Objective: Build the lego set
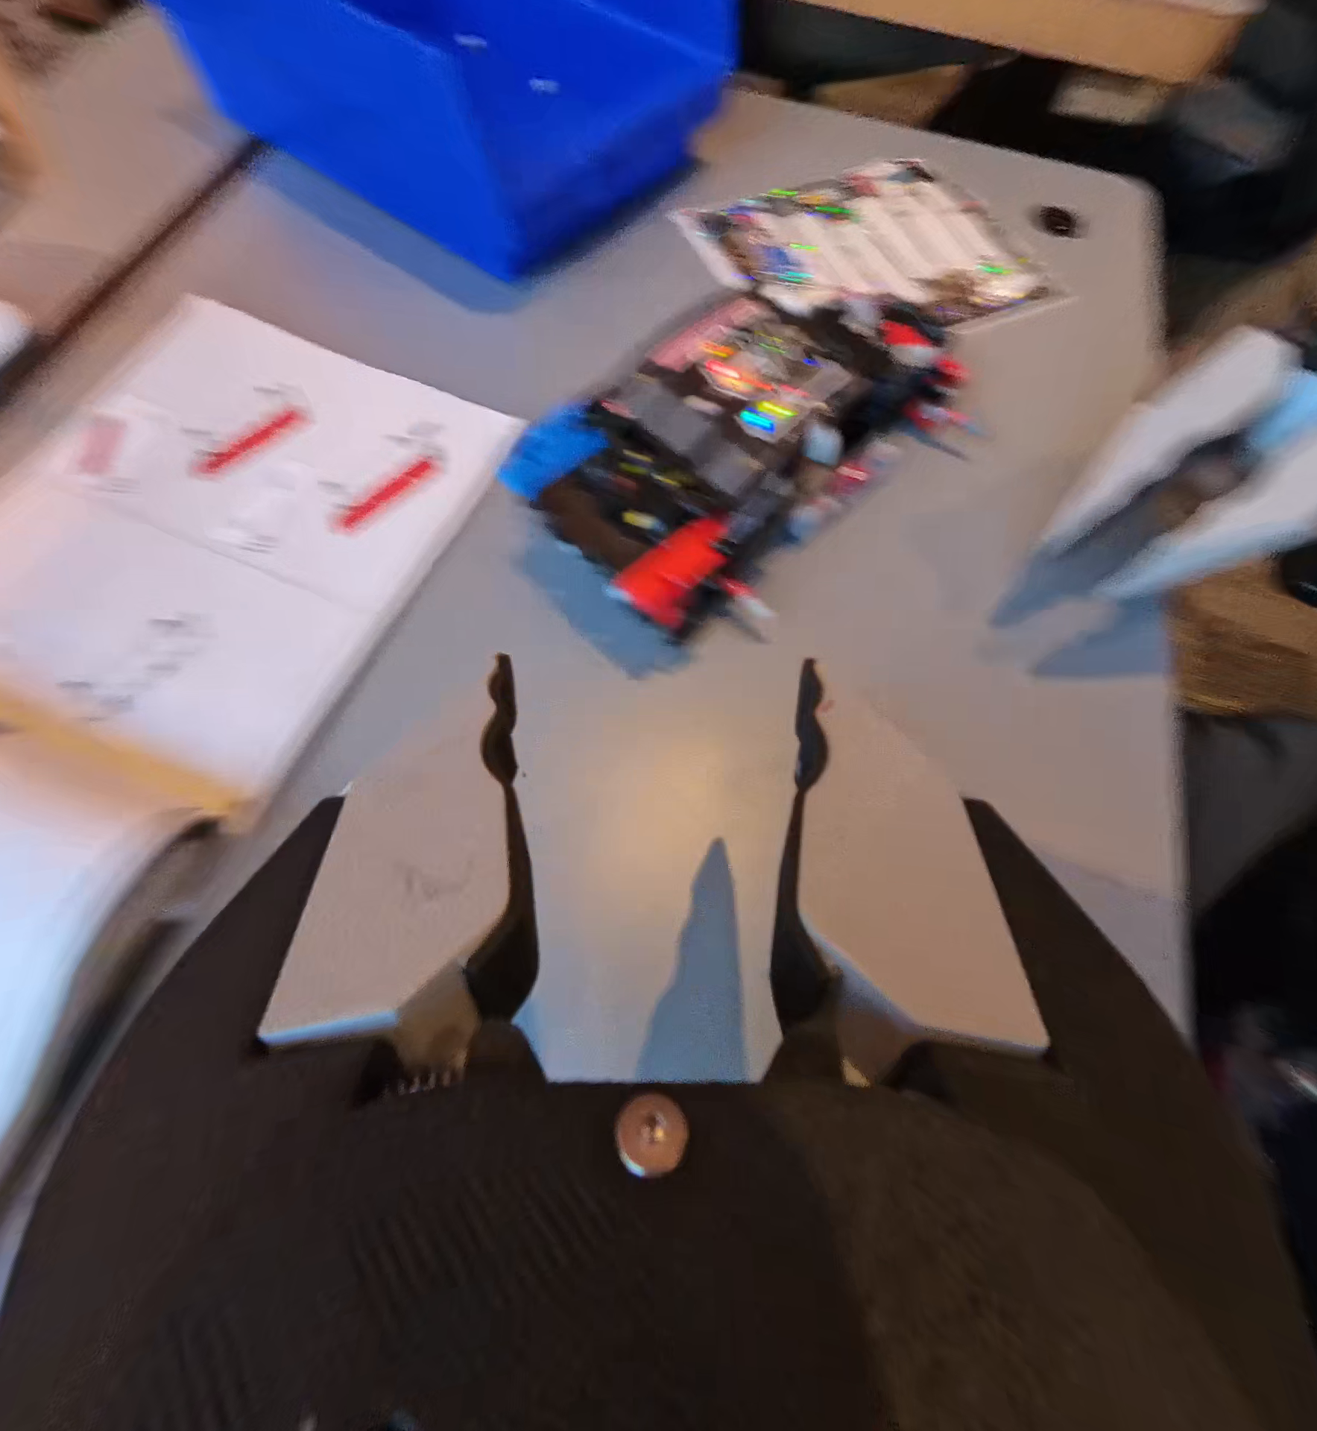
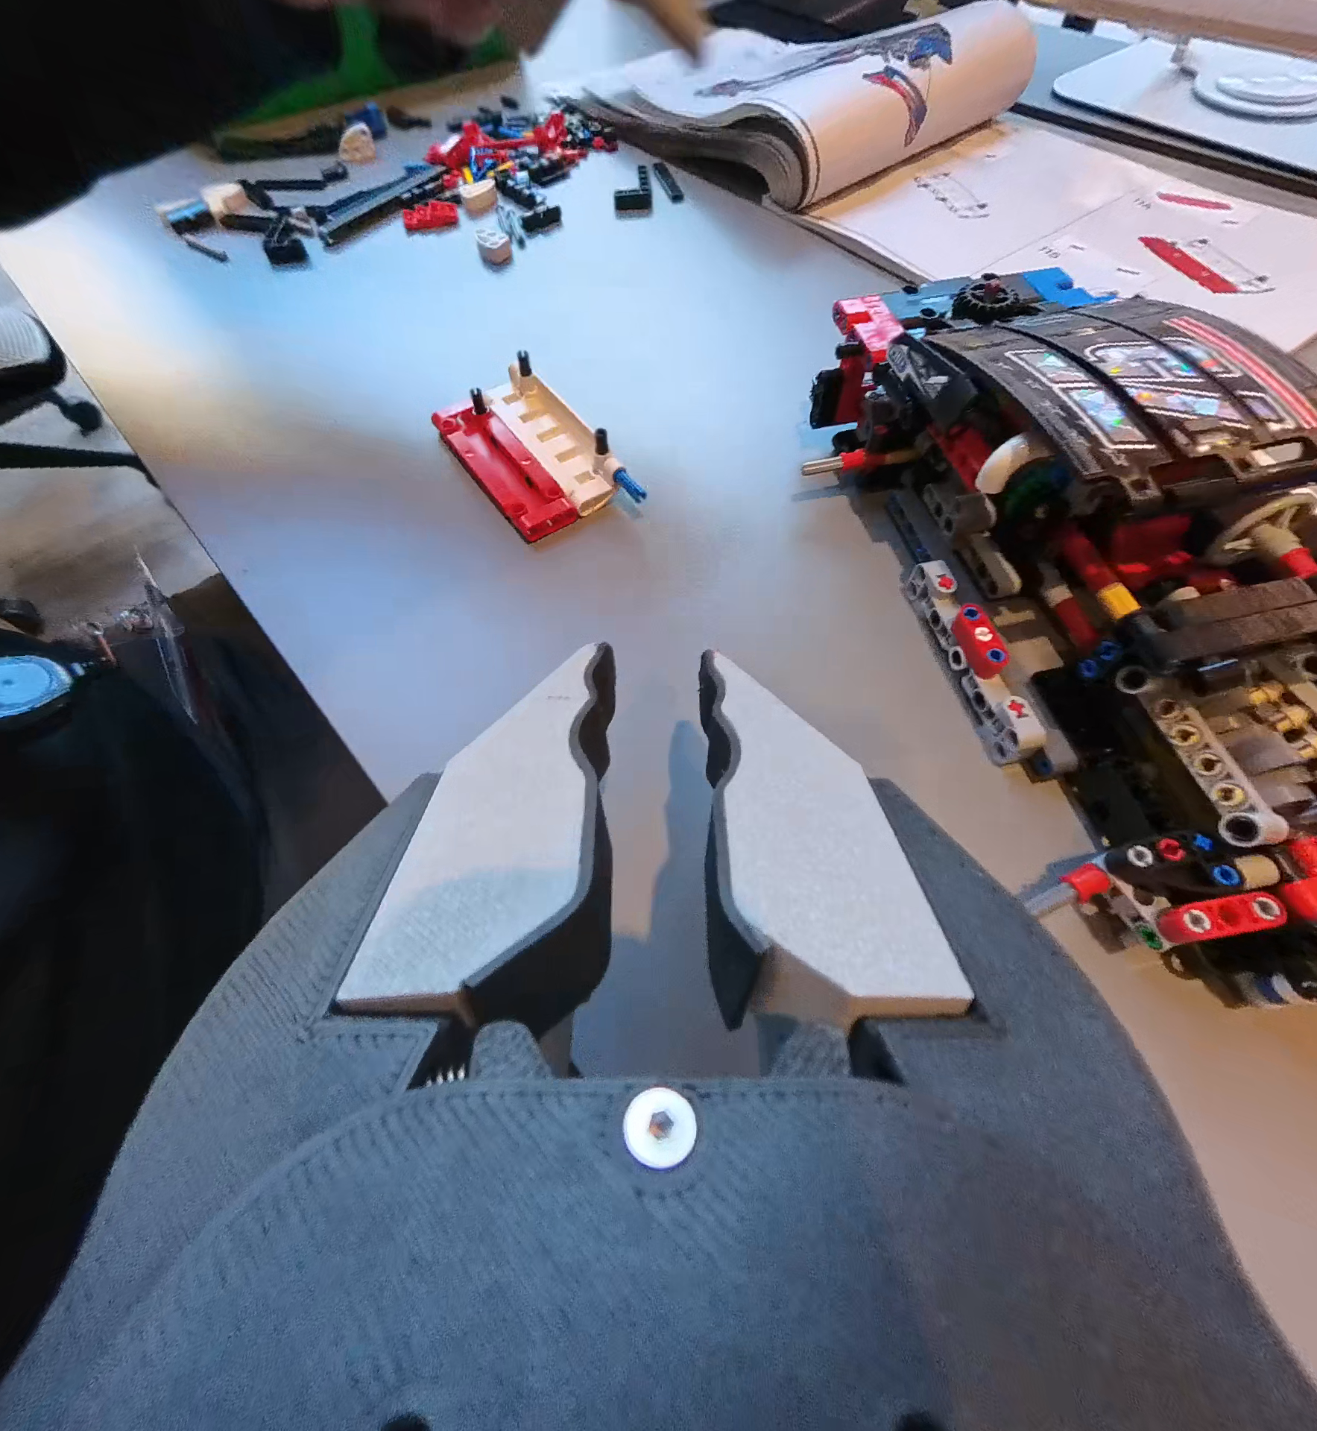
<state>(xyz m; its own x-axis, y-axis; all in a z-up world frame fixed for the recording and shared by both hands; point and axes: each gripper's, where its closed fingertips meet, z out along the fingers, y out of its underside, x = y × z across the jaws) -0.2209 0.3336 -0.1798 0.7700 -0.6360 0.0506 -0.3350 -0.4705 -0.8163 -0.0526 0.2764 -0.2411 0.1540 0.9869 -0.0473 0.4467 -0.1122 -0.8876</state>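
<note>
Panel lies ahead of right claw.

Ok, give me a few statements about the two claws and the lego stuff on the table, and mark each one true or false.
1. The right claw is empty. True.
2. The red and white panel piece is attached to the big lego model. False: it lies alone on the table, apart from the model.
3. Loose lego pieces lie scattered at the far end of the table. True.
4. The left claw grips a red brick. False: it is open with nothing between its fingers.
5. An open instruction booklet lies beyond the model. True.
</note>
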